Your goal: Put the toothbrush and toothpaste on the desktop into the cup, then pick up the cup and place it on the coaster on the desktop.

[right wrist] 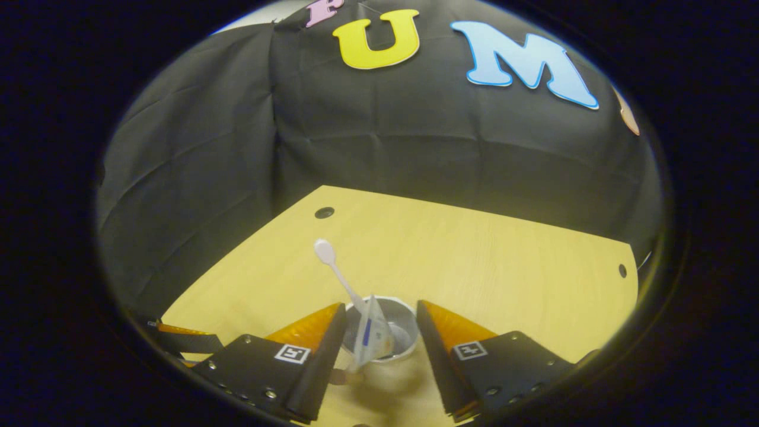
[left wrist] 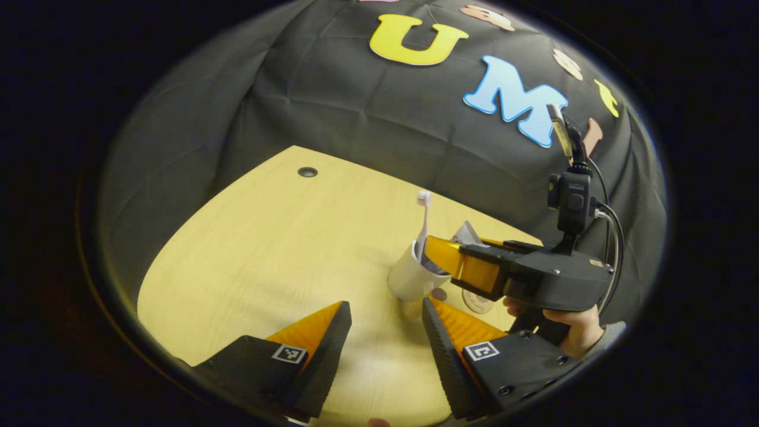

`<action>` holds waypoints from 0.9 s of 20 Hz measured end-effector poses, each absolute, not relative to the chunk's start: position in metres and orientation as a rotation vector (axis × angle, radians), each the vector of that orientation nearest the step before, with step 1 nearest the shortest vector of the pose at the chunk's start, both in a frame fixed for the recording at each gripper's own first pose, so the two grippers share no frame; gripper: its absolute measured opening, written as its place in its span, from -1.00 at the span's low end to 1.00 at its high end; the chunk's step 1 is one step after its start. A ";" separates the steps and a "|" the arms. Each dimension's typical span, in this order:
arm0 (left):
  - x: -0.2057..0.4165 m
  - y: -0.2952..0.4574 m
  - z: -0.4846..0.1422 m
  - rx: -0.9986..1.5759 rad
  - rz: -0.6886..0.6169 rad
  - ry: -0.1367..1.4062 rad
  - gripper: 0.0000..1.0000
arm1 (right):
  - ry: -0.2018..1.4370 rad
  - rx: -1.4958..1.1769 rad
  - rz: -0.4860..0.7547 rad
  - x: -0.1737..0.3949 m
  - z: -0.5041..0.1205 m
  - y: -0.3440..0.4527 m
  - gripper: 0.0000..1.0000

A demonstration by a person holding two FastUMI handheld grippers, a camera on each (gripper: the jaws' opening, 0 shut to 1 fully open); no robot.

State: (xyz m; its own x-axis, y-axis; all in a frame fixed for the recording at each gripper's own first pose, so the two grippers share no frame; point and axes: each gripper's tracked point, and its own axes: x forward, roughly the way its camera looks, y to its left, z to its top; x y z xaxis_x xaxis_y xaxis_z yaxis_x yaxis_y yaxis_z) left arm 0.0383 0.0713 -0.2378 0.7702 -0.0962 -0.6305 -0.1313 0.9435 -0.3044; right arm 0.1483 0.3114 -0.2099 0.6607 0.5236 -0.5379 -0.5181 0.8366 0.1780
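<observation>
In the right gripper view a white cup (right wrist: 398,344) sits between the two fingers of my right gripper (right wrist: 380,311), which press on its sides. A white toothbrush (right wrist: 335,268) and a toothpaste tube (right wrist: 369,338) stand in it. The left gripper view shows the same cup (left wrist: 408,280) from the side, tilted and held a little above the table by the right gripper (left wrist: 436,254), with the toothbrush (left wrist: 423,220) and toothpaste (left wrist: 466,233) poking out. A round brown coaster (left wrist: 477,302) lies just below that gripper. My left gripper (left wrist: 385,317) is open and holds nothing, close in front of the cup.
The wooden desktop (left wrist: 267,255) has a small round hole (left wrist: 307,172) near its far edge, and in the right gripper view two holes (right wrist: 324,212) (right wrist: 622,270). A hand (left wrist: 578,326) holds the right gripper. The black cloth wall stands behind the table.
</observation>
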 end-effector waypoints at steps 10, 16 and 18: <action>0.039 0.054 -0.235 -0.342 -0.016 0.697 0.63 | 0.483 0.121 0.571 0.134 -0.139 0.275 0.76; 0.045 0.037 -0.235 -0.326 -0.056 0.711 0.63 | 0.444 0.170 0.496 0.123 -0.112 0.228 0.69; 0.048 0.029 -0.237 -0.314 -0.068 0.719 0.63 | 0.440 0.173 0.472 0.119 -0.109 0.212 0.69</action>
